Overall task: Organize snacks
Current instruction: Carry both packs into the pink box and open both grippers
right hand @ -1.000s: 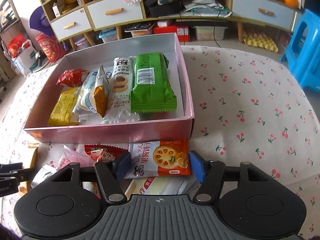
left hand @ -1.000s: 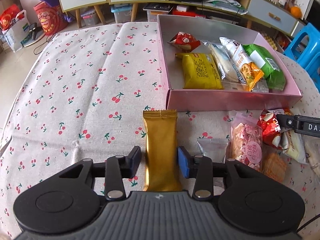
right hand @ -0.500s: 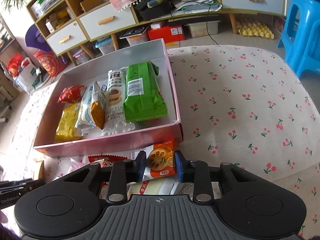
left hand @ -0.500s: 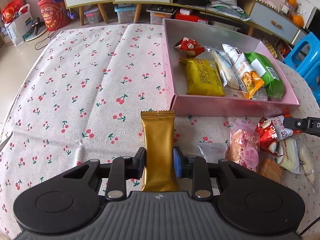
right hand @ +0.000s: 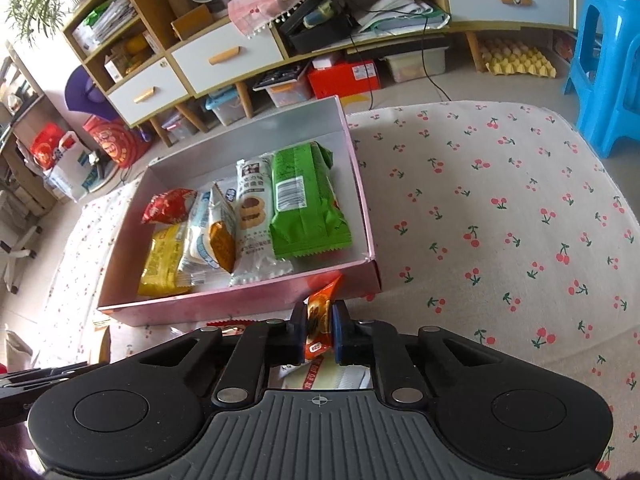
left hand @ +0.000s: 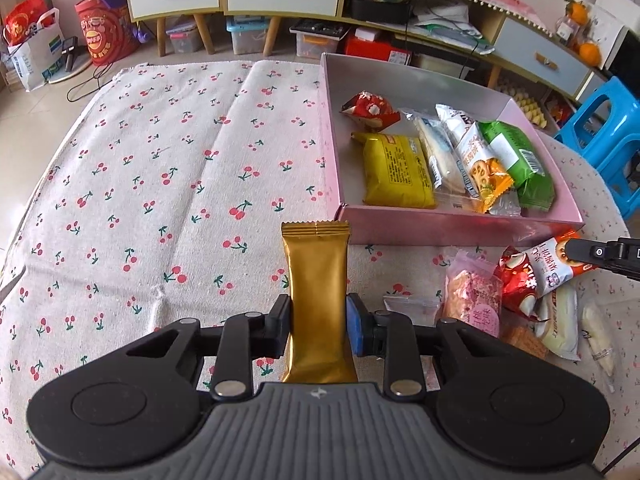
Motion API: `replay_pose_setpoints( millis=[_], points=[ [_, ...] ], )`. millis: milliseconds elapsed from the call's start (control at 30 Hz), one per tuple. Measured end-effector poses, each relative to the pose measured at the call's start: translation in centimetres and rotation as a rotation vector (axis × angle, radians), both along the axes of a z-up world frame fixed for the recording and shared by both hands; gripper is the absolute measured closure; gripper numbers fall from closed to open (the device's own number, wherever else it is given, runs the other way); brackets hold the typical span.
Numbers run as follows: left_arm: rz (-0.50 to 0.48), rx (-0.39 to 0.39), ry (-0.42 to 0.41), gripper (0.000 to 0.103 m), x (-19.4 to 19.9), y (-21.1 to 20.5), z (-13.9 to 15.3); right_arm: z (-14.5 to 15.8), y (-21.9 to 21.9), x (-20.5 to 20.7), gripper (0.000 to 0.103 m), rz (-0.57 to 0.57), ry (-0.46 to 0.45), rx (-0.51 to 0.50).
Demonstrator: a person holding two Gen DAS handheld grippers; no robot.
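My left gripper (left hand: 318, 322) is shut on a gold snack bar (left hand: 316, 272), which points forward, raised over the cherry-print cloth (left hand: 160, 160). Ahead and to the right stands the pink box (left hand: 460, 228) with a yellow packet (left hand: 396, 172), a green packet (left hand: 516, 164) and several other snacks inside. My right gripper (right hand: 320, 328) has its jaws closing tight on an orange biscuit packet (right hand: 322, 304), pads pressing it, just in front of the box's near wall (right hand: 240, 304). In the left wrist view that packet (left hand: 548, 264) hangs lifted off the pile.
Loose snacks lie on the cloth before the box: a pink packet (left hand: 474, 300), a red one (left hand: 516, 280) and white ones (left hand: 560, 328). A blue stool (right hand: 608, 60) stands past the table's right edge. Drawers and shelves (right hand: 224, 56) line the back.
The right jaws went from wide open around the orange packet to clamped on it, and lifted it a little. The left jaws closed onto the gold bar and stayed there.
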State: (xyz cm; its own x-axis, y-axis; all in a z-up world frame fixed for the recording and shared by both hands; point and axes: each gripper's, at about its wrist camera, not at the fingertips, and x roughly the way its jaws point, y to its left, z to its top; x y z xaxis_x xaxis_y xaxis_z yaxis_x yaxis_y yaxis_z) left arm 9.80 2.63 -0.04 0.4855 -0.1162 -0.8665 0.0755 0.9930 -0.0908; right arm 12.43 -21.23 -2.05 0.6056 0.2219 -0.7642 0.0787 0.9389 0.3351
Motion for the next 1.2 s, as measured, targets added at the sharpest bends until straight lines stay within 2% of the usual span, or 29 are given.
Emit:
replay_pose_setpoints(
  millis=[567, 900, 1200],
  points=[
    [-0.003, -0.04, -0.033, 0.077, -0.2, -0.1, 1.1, 2.6, -0.8, -0.9, 0.095, -0.005, -0.058, 0.064],
    [0.006, -0.088, -0.093, 0.077, 0.2, -0.4, 2.2, 4.6, -1.2, -1.2, 0.095, -0.026, -0.122, 0.142],
    [-0.052, -0.099, -0.117, 0.077, 4.3, -2.8, 2.4, 4.4, -1.0, 2.0, 0.095, -0.045, -0.131, 0.197]
  ],
)
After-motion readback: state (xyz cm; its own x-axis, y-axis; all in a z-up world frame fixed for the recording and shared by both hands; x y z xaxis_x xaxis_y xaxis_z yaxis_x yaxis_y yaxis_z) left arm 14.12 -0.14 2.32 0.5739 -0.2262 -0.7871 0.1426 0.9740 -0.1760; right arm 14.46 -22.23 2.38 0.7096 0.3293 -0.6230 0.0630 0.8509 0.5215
